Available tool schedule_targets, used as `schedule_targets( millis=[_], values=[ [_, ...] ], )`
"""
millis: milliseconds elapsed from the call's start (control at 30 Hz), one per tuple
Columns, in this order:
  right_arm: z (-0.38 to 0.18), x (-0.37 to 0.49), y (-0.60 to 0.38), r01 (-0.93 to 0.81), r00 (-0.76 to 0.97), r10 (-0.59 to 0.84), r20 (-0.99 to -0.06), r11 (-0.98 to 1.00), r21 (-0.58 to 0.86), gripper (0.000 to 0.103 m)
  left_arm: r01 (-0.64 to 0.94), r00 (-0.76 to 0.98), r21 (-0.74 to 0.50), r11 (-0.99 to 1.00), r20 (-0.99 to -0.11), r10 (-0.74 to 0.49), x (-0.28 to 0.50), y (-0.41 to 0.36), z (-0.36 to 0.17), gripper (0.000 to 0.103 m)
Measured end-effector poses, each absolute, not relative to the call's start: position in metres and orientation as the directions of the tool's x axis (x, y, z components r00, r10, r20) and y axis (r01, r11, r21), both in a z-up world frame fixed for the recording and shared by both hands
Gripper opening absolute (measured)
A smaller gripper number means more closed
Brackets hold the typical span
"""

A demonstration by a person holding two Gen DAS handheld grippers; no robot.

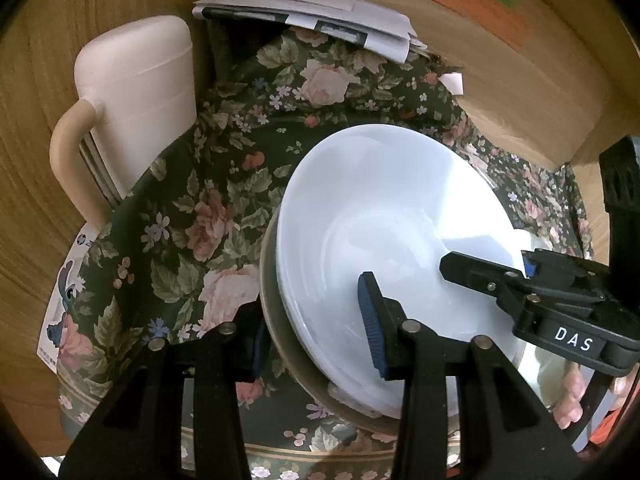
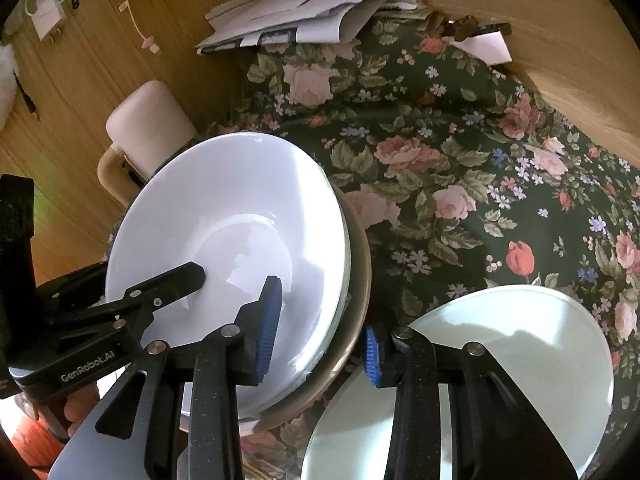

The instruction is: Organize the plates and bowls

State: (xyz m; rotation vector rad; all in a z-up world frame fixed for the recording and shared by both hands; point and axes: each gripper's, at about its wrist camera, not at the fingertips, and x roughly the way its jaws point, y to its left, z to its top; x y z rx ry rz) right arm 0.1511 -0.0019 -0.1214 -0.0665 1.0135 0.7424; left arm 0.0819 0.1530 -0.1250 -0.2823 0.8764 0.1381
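Observation:
A stack of white bowls [image 1: 384, 216] sits in a grey-rimmed bowl [image 1: 276, 320] on the floral cloth; it also shows in the right wrist view [image 2: 224, 216]. My left gripper [image 1: 316, 332] is open and straddles the stack's near-left rim, one finger inside and one outside. My right gripper [image 2: 320, 332] is open and straddles the stack's right rim the same way. It shows in the left wrist view [image 1: 520, 284], reaching into the bowl. A pale green plate [image 2: 520, 360] lies flat under my right gripper's right finger.
A floral tablecloth [image 1: 224, 184] covers the table. A beige chair back [image 1: 136, 88] stands at the left edge. Stacked papers [image 1: 312, 12] lie at the far side. A wooden panel [image 1: 520, 80] rises at the right.

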Motion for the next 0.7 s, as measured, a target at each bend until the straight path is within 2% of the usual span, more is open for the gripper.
schedule_targets(
  millis=[200, 700],
  values=[
    [-0.110, 0.149, -0.010, -0.582, 0.339, 0.538, -0.772, 0.764, 0.278, 0.033, -0.226, 0.661, -0.168, 0.959, -0.750, 0.024, 0.082, 0.147, -0.113, 0.040],
    [-0.087, 0.143, -0.048, -0.533, 0.406, 0.530, -0.744, 0.799, 0.278, 0.032, -0.156, 0.689, -0.182, 0.971, -0.724, -0.025, 0.093, 0.119, -0.092, 0.040]
  ],
)
